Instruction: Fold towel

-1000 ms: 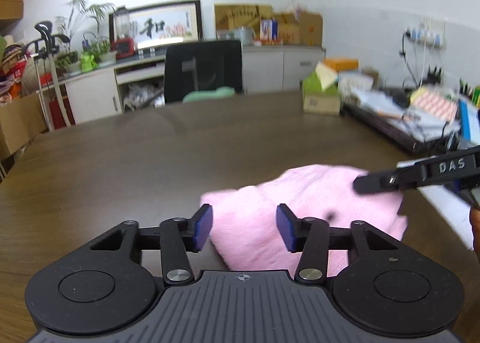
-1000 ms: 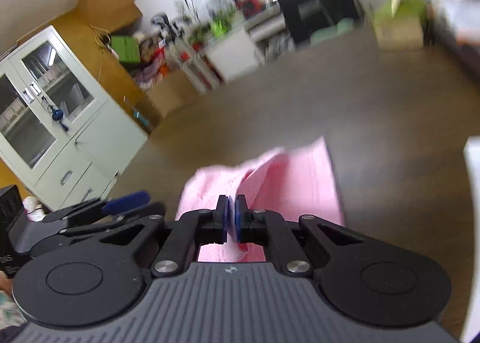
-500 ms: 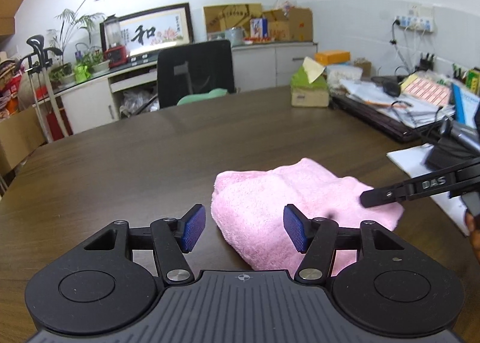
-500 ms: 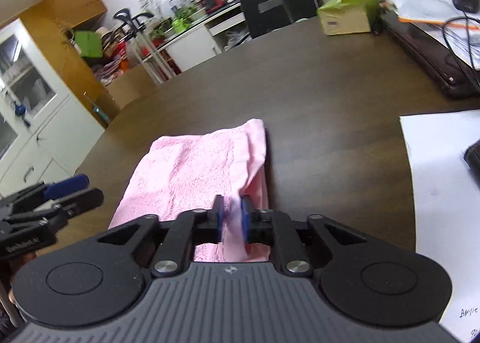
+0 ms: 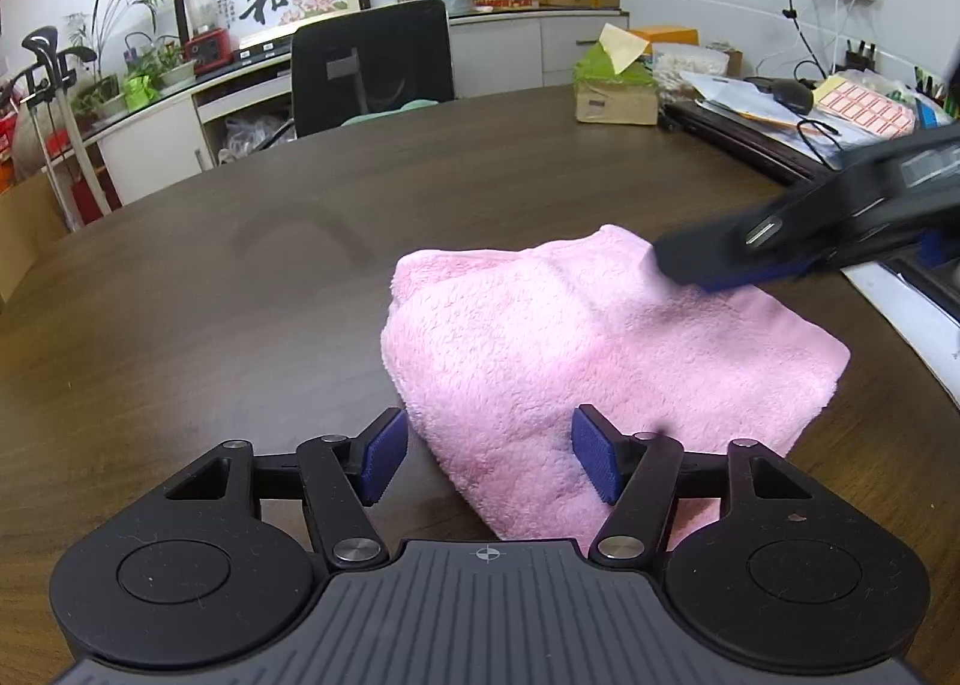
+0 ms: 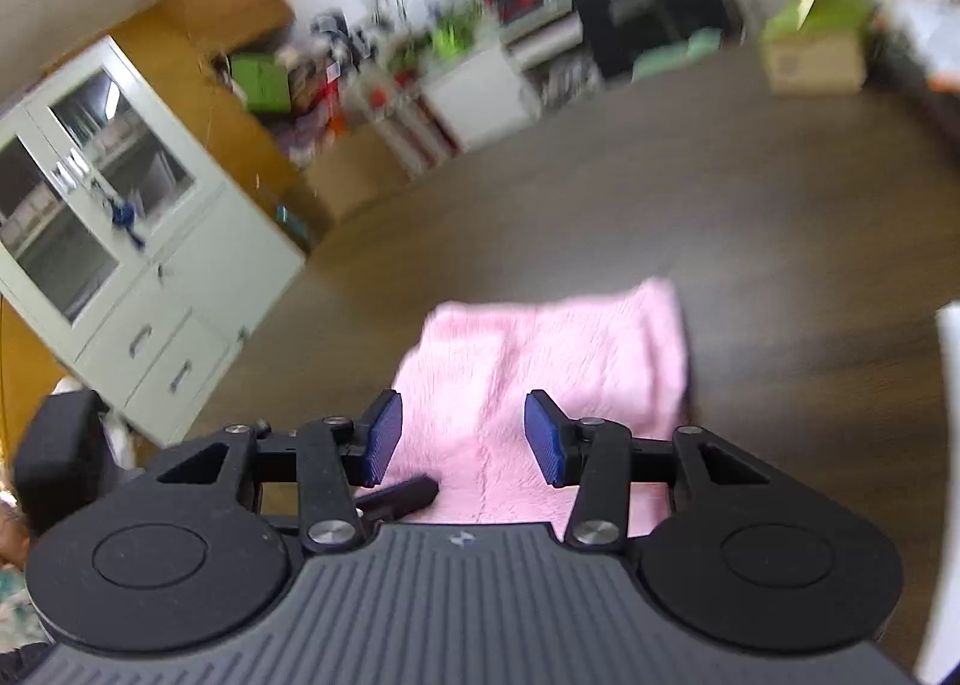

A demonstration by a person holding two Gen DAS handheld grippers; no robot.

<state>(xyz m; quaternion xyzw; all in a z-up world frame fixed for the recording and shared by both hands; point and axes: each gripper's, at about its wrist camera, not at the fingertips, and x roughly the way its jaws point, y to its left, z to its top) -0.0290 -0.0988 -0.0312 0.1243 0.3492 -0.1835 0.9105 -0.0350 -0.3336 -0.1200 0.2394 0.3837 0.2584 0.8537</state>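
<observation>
There was one pink towel (image 5: pixel 600 349), one table (image 5: pixel 240 289), one black chair (image 5: pixel 372 67), and two grippers, left gripper (image 5: pixel 489 460) and right gripper (image 6: pixel 462 439).

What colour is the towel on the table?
Plain pink, fluffy, with no pattern. The towel shows best in the left wrist view.

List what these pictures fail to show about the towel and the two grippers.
- Pink towel: its near edge is hidden behind the left gripper body in the left wrist view, so the number of layers is unclear.
- Right gripper: motion blur smears the right wrist view; whether it touches the towel cannot be told.
- Towel's underside against the table: hidden in both views.
</observation>
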